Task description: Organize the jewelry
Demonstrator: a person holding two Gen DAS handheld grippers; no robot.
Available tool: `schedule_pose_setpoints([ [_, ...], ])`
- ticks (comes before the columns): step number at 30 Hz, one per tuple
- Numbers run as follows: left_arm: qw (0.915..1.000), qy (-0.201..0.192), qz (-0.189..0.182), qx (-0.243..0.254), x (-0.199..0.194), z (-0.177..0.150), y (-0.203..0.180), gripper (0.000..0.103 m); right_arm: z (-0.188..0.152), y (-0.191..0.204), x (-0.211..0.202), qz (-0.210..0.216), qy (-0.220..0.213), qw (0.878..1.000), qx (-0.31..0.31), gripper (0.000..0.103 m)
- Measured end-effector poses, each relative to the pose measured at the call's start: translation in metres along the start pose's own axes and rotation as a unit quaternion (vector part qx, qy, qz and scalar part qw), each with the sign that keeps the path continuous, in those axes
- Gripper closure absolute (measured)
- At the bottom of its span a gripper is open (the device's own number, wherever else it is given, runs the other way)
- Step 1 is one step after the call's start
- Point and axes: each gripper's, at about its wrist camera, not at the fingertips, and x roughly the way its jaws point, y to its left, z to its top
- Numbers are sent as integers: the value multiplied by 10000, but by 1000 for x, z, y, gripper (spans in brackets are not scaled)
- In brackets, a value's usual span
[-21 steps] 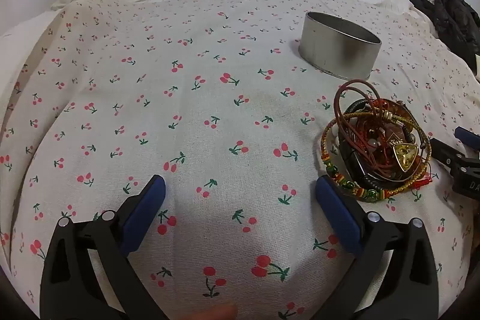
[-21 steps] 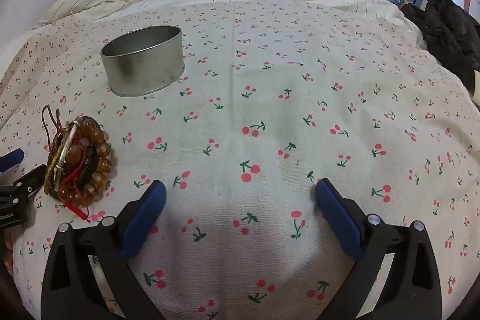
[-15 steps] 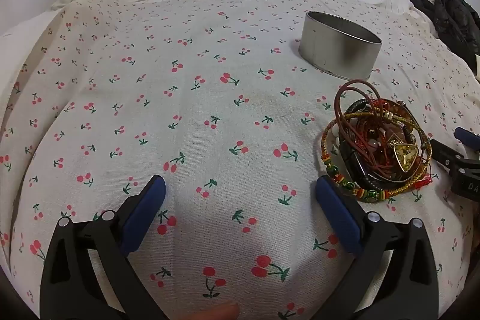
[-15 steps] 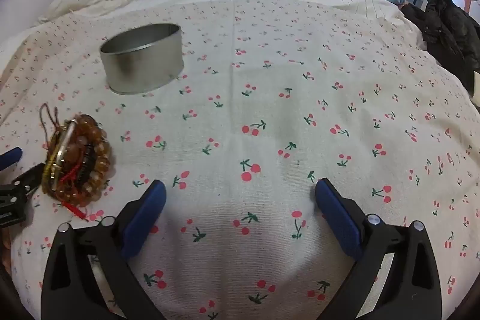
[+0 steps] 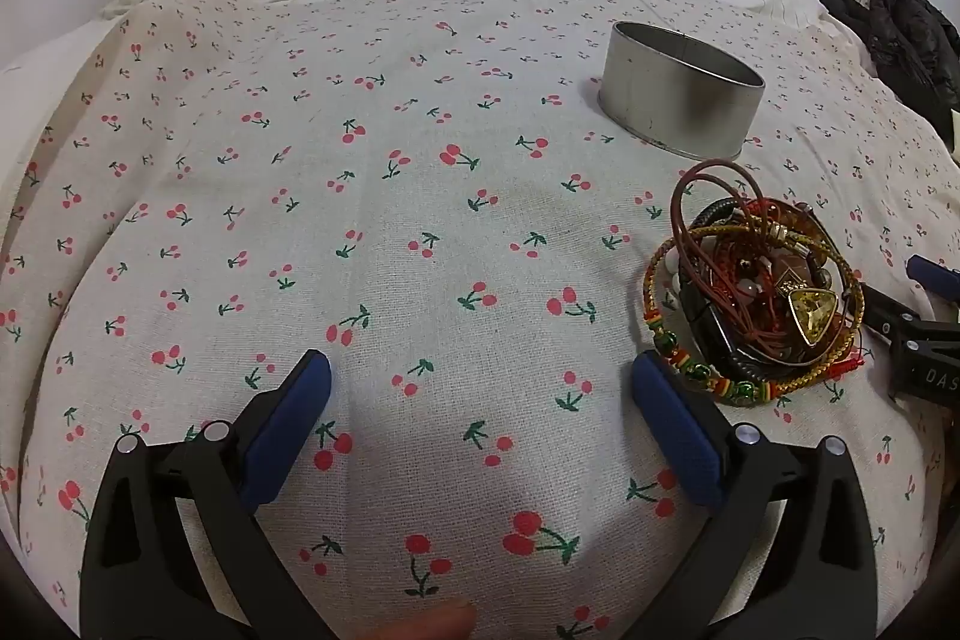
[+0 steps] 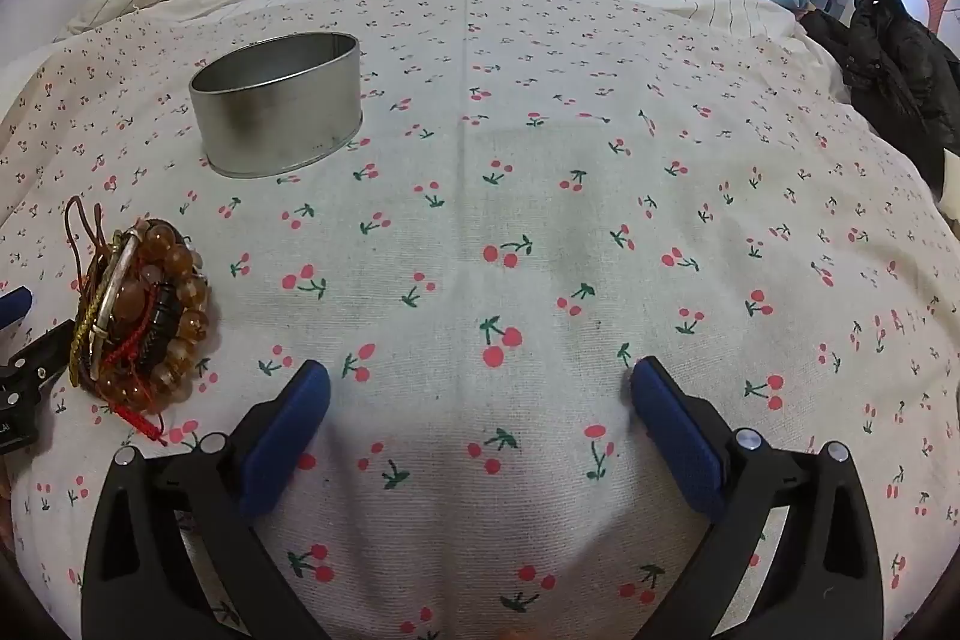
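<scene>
Tangled heap of beaded and corded bracelets (image 5: 759, 292) just right of wide-open, empty left gripper (image 5: 480, 400); farther left of equally wide, empty right gripper (image 6: 480, 394); round metal tin (image 5: 681, 106) beyond.

The left gripper (image 5: 480, 388) and right gripper (image 6: 480, 388) look alike: black plastic finger arms with triangular cutouts, padded blue tips and two silver screw heads apiece. White lettering marks the black body at three o'clock in the left wrist view.

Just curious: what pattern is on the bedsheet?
Small red cherries on white, clearest in the left wrist view: bedsheet.
</scene>
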Motion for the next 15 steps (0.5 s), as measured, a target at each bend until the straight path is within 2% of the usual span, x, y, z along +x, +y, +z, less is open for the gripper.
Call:
schedule_pose_setpoints([
  [15, 10000, -1, -3, -3, 0, 0, 0, 6, -1, -1, 0, -5, -7, 10000, -13, 7],
])
